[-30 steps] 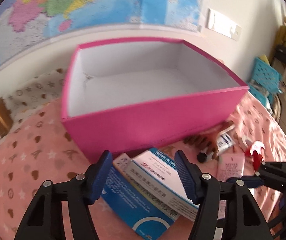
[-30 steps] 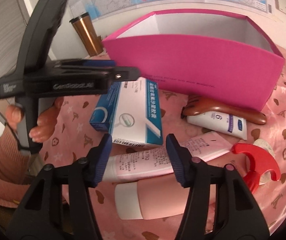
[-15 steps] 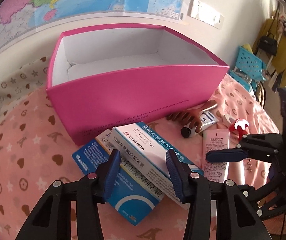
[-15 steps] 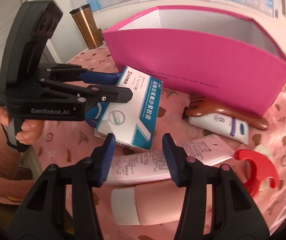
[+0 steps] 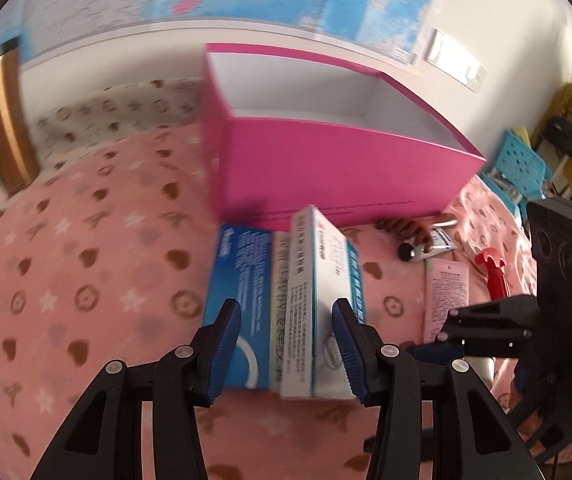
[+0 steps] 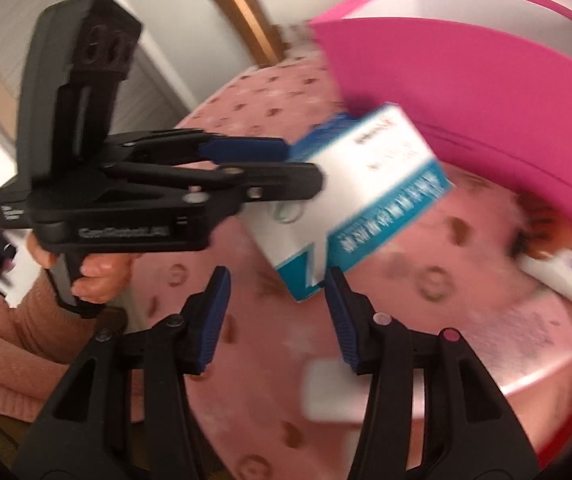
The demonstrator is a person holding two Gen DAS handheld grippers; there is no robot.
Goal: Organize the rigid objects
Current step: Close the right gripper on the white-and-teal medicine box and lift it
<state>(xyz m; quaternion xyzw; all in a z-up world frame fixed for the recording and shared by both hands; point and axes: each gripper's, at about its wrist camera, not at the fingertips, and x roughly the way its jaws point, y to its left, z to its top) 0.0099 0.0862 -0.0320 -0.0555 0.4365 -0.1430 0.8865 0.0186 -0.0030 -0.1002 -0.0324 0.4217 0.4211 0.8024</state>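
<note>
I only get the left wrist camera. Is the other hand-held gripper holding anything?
Observer: No. The right hand-held gripper has just been closing a little, but nothing is between its fingers. Only the pink cloth shows in the gap.
Operator: Who is holding the left one?
Observer: A hand in a pink knitted sleeve is wrapped around its handle.
Operator: Has it really got the box?
Observer: From the side it looks so. The left hand-held gripper has just been closing, and it now has one finger on each side of the white-and-teal box, which sits tilted.
</note>
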